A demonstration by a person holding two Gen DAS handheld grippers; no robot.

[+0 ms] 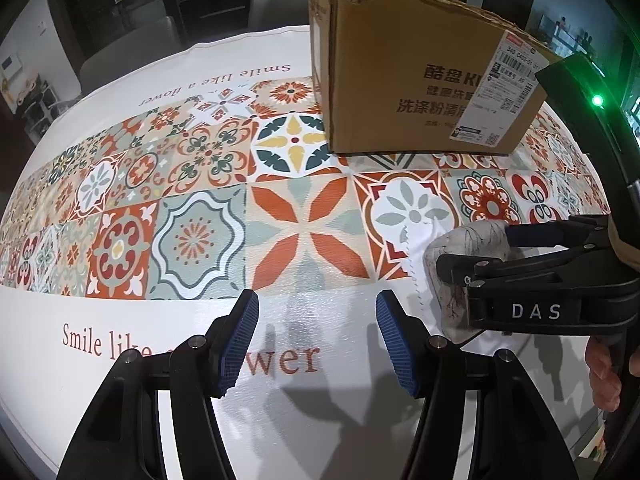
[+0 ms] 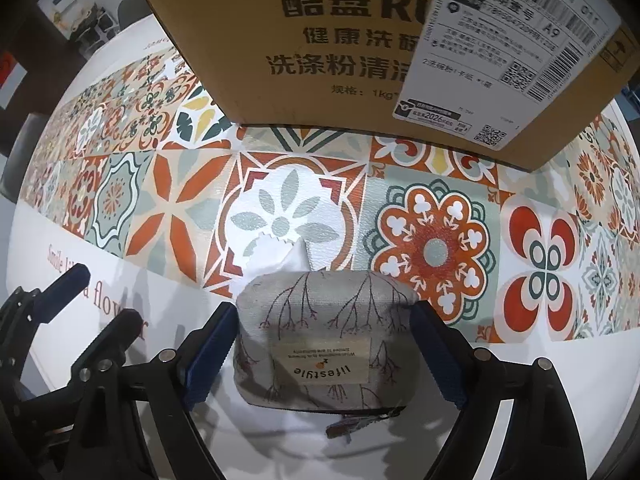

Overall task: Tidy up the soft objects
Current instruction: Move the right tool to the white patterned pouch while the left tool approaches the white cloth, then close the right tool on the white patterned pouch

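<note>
We read "Smile like a flower" printed twice on the tablecloth [image 1: 120, 320]: once along the white border on the side away from the cardboard box [image 1: 420, 68], partly covered, and once inverted on the white border left of the box. The box face bears bold Chinese characters followed by "KU", and below them "1kg". Its shipping label [image 2: 516, 28] shows barcodes, QR codes, "A9", "C403-01 011" and "2026". In front of the box, the fabric pouch [image 2: 324, 344] carries a sewn tag [image 2: 322, 362] reading "lifestyle". The right tongs [image 1: 508, 248] bear "DAS".
</note>
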